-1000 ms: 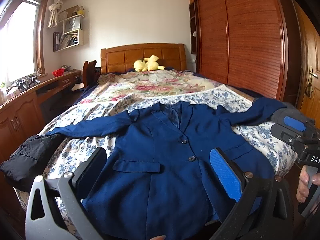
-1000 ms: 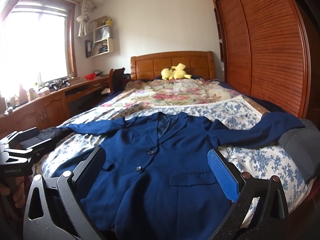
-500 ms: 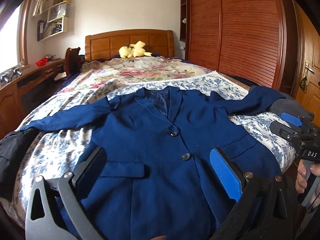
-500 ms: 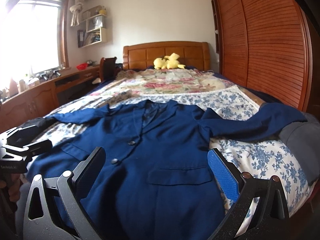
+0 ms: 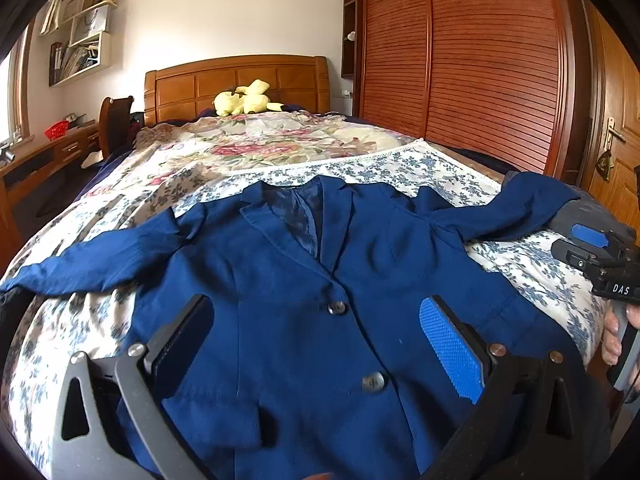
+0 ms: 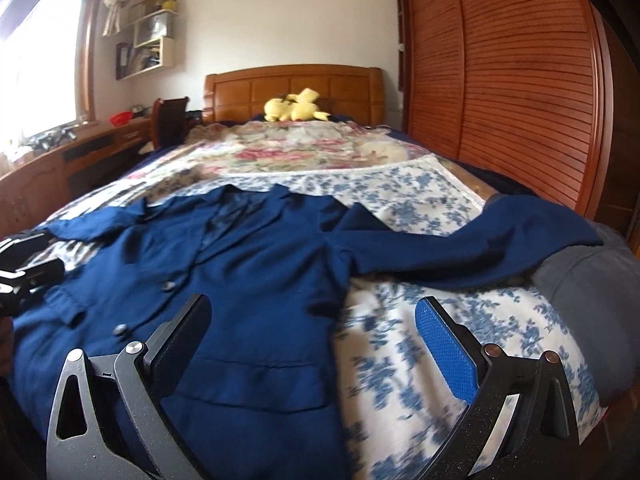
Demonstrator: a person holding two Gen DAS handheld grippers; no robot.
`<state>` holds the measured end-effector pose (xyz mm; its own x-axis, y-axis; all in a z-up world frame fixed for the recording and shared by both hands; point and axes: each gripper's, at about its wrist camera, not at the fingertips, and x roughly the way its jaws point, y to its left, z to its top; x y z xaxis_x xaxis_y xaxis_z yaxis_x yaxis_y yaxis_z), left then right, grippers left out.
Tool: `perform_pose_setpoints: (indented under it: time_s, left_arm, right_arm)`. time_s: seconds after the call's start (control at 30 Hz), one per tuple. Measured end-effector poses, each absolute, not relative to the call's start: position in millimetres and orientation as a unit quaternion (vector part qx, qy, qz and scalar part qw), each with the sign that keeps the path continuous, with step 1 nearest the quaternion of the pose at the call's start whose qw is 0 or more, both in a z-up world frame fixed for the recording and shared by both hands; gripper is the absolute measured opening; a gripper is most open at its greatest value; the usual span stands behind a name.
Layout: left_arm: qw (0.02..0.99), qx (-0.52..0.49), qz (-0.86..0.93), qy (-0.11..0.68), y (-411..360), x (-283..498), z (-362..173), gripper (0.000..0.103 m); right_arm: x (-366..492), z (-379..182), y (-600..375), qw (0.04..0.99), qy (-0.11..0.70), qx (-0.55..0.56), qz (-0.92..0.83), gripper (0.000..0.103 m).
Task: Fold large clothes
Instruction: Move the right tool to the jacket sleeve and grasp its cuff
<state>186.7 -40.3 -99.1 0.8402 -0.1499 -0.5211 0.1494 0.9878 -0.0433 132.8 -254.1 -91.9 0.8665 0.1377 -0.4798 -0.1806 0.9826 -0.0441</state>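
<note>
A navy blue blazer (image 5: 296, 304) lies face up on the bed, buttoned, collar toward the headboard and both sleeves spread out sideways. My left gripper (image 5: 316, 336) hovers open low over its front, near the two buttons. My right gripper (image 6: 312, 332) is open above the blazer's (image 6: 248, 280) right edge, over its pocket and the flowered bedspread (image 6: 420, 344). Nothing sits between either pair of fingers. The right sleeve (image 6: 472, 240) reaches onto a grey garment (image 6: 584, 292) at the bed's edge. The right gripper's body (image 5: 600, 264) shows at the far right of the left wrist view, held by a hand.
A yellow plush toy (image 5: 244, 98) lies by the wooden headboard (image 5: 236, 80). Slatted wardrobe doors (image 5: 480, 64) line the right side. A wooden desk (image 6: 72, 156) and chair (image 6: 170, 120) stand on the left under the window. A dark garment (image 5: 10, 312) hangs off the bed's left edge.
Both grippers have moved forward and lower over the blazer. The left one swung toward the buttons, the right one drifted right over the bedspread. Neither has taken hold of anything.
</note>
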Motion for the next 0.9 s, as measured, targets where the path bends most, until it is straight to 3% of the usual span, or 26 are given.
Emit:
perform_pose_setpoints:
  time_s: [0.63,0.9]
  left_arm:
    - [0.951,-0.009,-0.111,0.290,-51.6,223.2,-141.5,0.103]
    - [0.948,-0.023,-0.121,0.294,-47.3,224.1,-143.2,0.103]
  right_arm:
    - [233.4,-134.9,-356.9,0.937,0.347,-0.043,-0.006,0.101]
    - [273.5,-137.5,-413.8,0.919,0.387,0.065,-0.043,0.099]
